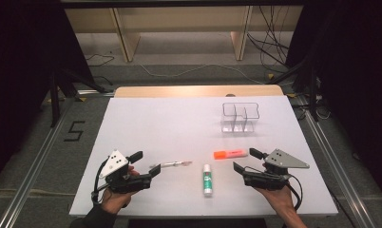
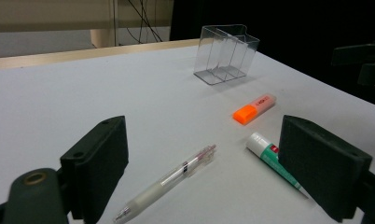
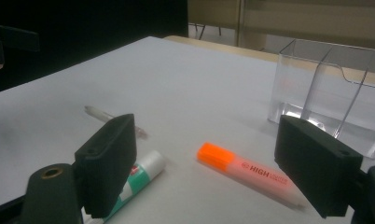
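An orange highlighter (image 1: 230, 154) (image 2: 253, 108) (image 3: 245, 172), a white and green glue stick (image 1: 207, 179) (image 2: 272, 158) (image 3: 136, 179) and a clear pen (image 1: 176, 164) (image 2: 169, 181) (image 3: 105, 116) lie on the white table (image 1: 179, 123). A clear plastic organizer (image 1: 240, 117) (image 2: 225, 54) (image 3: 332, 91) with compartments stands at the back right. My left gripper (image 1: 145, 163) (image 2: 209, 168) is open at the front left, with the pen lying ahead between its jaws. Just right of the highlighter, my right gripper (image 1: 246, 160) (image 3: 213, 172) is open, nothing held.
Beyond the table's far edge are wooden furniture legs (image 1: 127, 42) and cables (image 1: 270, 42) on the floor. A metal rail (image 1: 32, 166) runs along the left side, another (image 1: 336, 161) along the right. Bare table lies between the organizer and the left edge.
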Motion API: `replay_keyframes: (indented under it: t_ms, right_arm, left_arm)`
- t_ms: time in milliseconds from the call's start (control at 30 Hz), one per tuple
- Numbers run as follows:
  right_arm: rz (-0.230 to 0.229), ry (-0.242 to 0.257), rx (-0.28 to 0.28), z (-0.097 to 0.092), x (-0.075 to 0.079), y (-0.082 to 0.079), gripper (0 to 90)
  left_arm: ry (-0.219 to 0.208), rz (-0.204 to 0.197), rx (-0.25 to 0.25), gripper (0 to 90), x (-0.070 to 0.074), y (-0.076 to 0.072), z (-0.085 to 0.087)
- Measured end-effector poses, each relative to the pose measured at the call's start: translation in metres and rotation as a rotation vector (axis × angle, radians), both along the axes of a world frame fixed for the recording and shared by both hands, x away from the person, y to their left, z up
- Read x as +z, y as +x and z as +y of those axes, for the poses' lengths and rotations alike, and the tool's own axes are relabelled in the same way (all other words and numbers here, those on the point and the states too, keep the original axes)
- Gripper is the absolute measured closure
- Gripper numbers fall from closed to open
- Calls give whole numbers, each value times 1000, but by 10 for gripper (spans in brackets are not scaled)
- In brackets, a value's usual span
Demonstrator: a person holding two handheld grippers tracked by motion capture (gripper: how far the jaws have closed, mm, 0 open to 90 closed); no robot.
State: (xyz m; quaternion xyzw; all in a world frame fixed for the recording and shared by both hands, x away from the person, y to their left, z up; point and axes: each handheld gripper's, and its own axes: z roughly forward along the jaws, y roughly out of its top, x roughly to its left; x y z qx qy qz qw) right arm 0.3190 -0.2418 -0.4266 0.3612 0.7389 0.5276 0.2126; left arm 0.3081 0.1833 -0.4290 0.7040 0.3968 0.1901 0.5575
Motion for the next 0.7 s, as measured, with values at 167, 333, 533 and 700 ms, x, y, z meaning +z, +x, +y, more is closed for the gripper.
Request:
replay_keyframes:
  t_ms: [167, 333, 533, 700]
  right_arm:
    - [-6, -3, -3, 0, 0, 0, 219]
    - [-14, -8, -6, 0, 2, 0, 220]
    - [-21, -10, -9, -1, 3, 1, 221]
    - [-21, 2, -16, -2, 5, 2, 221]
  left_arm:
    - [1, -2, -1, 157, 0, 0, 0]
    - [3, -2, -2, 157, 0, 0, 0]
    - [1, -3, 0, 157, 0, 0, 0]
    - [-1, -2, 1, 157, 0, 0, 0]
